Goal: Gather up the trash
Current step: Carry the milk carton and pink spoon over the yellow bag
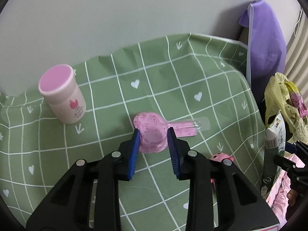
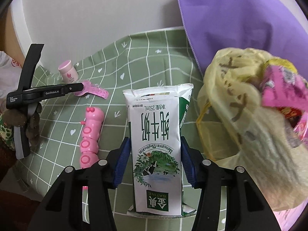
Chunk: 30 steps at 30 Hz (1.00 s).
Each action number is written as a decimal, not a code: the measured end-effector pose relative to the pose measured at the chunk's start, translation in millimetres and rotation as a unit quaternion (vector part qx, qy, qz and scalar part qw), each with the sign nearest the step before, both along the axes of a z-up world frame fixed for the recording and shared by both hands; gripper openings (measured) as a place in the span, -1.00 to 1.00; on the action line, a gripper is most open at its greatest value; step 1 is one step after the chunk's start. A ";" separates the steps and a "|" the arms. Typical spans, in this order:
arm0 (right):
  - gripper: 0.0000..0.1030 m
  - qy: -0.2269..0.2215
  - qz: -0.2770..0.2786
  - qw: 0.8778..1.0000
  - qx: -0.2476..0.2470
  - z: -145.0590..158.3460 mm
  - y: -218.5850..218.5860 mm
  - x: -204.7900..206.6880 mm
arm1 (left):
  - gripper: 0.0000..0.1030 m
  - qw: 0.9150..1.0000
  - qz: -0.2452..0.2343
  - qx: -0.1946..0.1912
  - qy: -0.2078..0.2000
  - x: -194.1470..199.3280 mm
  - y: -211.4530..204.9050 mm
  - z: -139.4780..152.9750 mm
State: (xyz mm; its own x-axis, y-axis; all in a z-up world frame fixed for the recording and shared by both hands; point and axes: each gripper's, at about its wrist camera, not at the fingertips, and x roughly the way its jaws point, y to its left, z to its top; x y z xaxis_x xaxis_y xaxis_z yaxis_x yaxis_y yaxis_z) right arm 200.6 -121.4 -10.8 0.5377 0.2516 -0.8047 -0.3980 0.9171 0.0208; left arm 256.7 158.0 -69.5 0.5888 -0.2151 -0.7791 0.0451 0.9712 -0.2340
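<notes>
Left wrist view shows the left gripper (image 1: 153, 134) tilted down over a green checked tablecloth (image 1: 107, 80), its blue pads (image 1: 135, 142) set on either side of a pink plastic wrapper (image 1: 151, 129) with a clear tab sticking out to the right. The jaws are partly closed and touch the wrapper's edges (whether they truly squeeze it cannot be told). A pink-lidded jar (image 1: 62, 94) stands upright well to the left, near the wall. In the right wrist view, the right gripper (image 2: 154, 150) clamps a white and green milk carton (image 2: 157, 144) between its pads, the carton upright and upside down by its print. Just to its right hangs a yellow plastic bag (image 2: 246, 134) stuffed with pink wrappers. A pink caterpillar toy (image 2: 90, 134) lies on the cloth to the left, and a purple cloth (image 2: 240, 23) sits behind the bag.
</notes>
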 end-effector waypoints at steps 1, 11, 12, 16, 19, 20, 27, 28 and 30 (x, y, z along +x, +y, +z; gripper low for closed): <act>-0.06 -0.004 0.000 1.000 0.000 2.9 -1.6 -0.4 | -0.46 1.000 0.001 0.000 -0.005 0.0 0.3 4.4; -0.06 -0.075 -0.008 0.997 0.023 65.7 -24.4 3.8 | -0.46 0.995 -0.026 0.009 -0.096 9.5 -28.2 86.9; -0.06 -0.083 -0.010 0.996 0.023 72.7 -27.9 4.4 | -0.46 0.994 -0.031 0.007 -0.105 11.2 -34.5 95.6; -0.06 -0.118 -0.028 0.992 0.031 102.9 -48.8 4.4 | -0.46 0.988 -0.061 -0.011 -0.139 20.4 -62.1 129.3; -0.06 -0.144 -0.046 0.988 0.025 120.0 -67.6 2.3 | -0.45 0.983 -0.090 -0.023 -0.157 27.4 -88.9 147.4; -0.06 -0.153 -0.057 0.986 0.022 125.8 -77.2 1.5 | -0.45 0.982 -0.097 -0.024 -0.160 29.4 -95.6 150.4; -0.06 -0.196 -0.113 0.974 0.010 155.7 -133.0 -2.5 | -0.45 0.969 -0.157 -0.037 -0.187 30.1 -152.7 177.3; -0.06 -0.203 -0.120 0.972 0.007 160.4 -138.6 -5.5 | -0.45 0.967 -0.166 -0.041 -0.189 30.2 -160.7 181.2; -0.06 -0.212 -0.141 0.967 0.005 168.3 -159.0 -6.4 | -0.45 0.964 -0.182 -0.043 -0.191 29.5 -176.3 185.0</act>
